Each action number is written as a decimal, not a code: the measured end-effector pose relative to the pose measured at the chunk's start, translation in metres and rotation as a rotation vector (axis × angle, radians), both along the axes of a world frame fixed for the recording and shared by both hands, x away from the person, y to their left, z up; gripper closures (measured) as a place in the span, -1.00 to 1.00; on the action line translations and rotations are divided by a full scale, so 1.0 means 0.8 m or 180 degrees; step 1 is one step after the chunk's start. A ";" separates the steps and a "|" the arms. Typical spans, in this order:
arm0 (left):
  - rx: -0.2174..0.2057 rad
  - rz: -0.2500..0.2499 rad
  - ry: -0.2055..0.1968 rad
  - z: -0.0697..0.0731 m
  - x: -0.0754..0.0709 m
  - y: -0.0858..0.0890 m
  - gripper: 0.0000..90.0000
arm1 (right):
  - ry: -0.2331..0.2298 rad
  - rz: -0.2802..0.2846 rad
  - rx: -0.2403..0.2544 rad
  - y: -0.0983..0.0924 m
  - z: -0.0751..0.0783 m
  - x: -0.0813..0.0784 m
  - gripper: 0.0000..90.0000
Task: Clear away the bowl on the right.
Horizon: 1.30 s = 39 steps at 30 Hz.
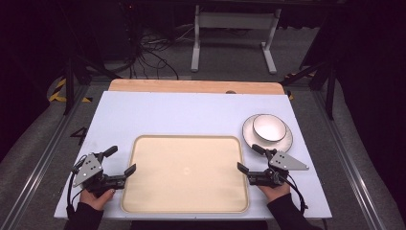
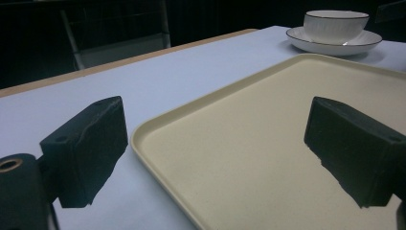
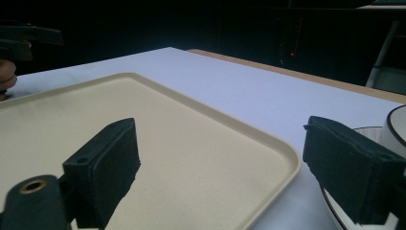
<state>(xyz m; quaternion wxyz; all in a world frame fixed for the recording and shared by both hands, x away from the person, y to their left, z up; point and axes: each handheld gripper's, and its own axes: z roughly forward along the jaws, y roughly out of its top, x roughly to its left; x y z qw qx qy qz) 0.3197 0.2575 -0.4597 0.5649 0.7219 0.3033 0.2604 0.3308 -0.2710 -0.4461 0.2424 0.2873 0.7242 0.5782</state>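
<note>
No readable text, label, brand or number anywhere: none on the tray (image 1: pixel 184 206), the bowl (image 1: pixel 269 127), the plate (image 1: pixel 285 142) or the table (image 1: pixel 182 112). Only yellow-and-black warning stripes (image 1: pixel 58 91) on the floor, without words.

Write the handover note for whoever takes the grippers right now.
Left gripper: open, nothing held, jaws straddling the left rim of the tray.
Right gripper: open, nothing held, at the tray's right edge, just short of the plate.
Things: beige tray lies flat and bare at the near middle of the table. White bowl sits on the plate, at the far right of the tray.
Done: nothing moved onto the tray so far.
Left: probably lifting the bowl and plate onto the tray, or carrying the tray.
</note>
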 end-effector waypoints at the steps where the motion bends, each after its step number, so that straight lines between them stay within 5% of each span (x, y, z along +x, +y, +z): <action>1: 0.0000 0.0000 0.0000 0.000 0.000 0.000 -0.82 | 0.0000 0.0000 0.0000 0.000 0.000 0.000 -0.72; 25: -0.0003 -0.0002 -0.0004 0.000 0.000 0.000 -0.82 | -0.0029 0.0041 -0.0038 0.001 0.001 -0.001 -0.67; 39: 0.0008 0.0002 -0.0001 0.000 0.000 0.000 -0.82 | -0.0078 0.0107 -0.0061 0.000 0.028 -0.007 -0.61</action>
